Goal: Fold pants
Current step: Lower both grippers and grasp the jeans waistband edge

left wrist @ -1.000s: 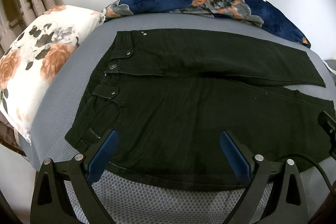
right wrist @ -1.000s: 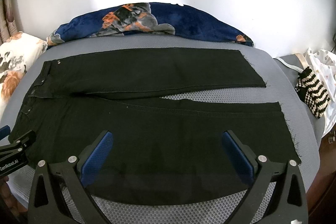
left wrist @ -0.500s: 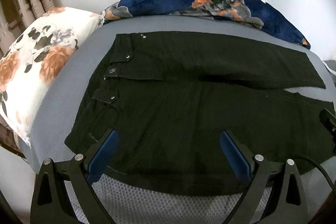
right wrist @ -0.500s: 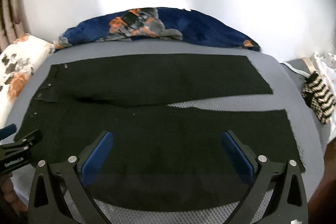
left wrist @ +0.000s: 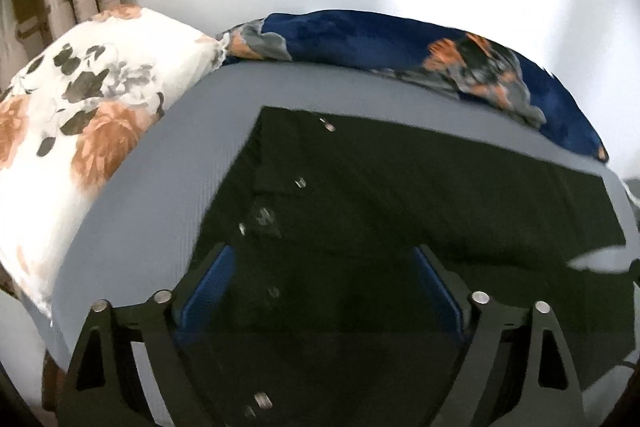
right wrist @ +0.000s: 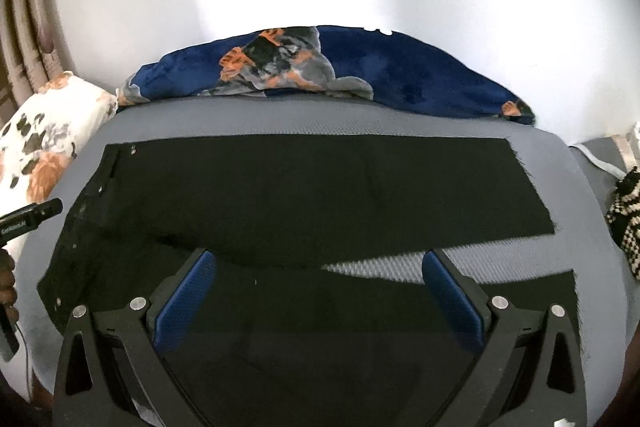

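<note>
left gripper point(left wrist: 324, 291): wide open, empty | right gripper point(right wrist: 320, 291): same | pants point(right wrist: 320, 195) flat

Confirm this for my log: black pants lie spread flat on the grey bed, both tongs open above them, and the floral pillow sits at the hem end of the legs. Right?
Not quite. The floral pillow sits at the waistband end, not the hem end; the right wrist view shows it. The rest holds: black pants spread on the grey bed, left tongs and right tongs open above them.
</note>
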The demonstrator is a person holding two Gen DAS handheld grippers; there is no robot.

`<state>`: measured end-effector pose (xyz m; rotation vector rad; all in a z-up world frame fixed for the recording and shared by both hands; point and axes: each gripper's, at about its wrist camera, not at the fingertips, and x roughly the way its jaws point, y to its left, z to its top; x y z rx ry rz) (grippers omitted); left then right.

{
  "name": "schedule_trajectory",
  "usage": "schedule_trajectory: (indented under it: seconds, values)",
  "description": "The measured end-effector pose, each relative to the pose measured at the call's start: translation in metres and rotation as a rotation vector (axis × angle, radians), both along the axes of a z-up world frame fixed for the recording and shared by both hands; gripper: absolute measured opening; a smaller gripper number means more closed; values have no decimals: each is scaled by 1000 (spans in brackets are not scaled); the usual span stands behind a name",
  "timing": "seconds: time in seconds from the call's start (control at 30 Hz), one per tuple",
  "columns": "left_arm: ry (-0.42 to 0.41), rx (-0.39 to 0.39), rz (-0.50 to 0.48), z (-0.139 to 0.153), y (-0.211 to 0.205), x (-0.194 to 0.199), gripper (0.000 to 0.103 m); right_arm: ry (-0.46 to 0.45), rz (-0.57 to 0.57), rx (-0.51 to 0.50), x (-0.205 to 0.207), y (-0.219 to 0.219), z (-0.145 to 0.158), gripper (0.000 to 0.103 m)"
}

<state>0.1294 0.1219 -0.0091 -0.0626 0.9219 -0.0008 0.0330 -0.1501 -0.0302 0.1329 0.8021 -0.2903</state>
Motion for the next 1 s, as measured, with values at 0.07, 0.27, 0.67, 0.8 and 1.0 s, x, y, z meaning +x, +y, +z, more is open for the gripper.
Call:
schedule_trajectory:
  seconds: [0.07, 0.27, 0.67, 0.8, 1.0]
  values:
    - [16, -40, 0, -5, 17, 21, 83, 2, -2, 28, 12, -5, 1, 103]
    - [106, -256, -39, -29, 62, 79, 67, -7, 8, 137, 51, -13, -1, 103]
    - [236, -493, -97, -86, 109, 178, 54, 87, 13, 188, 127, -4, -30, 103]
    - [263, -617, -130, -99, 116, 196, 53, 113, 30, 173, 152, -2, -39, 103]
    - [266, -701, -160, -105, 115, 222, 44, 135, 62, 163, 185, 4, -50, 103]
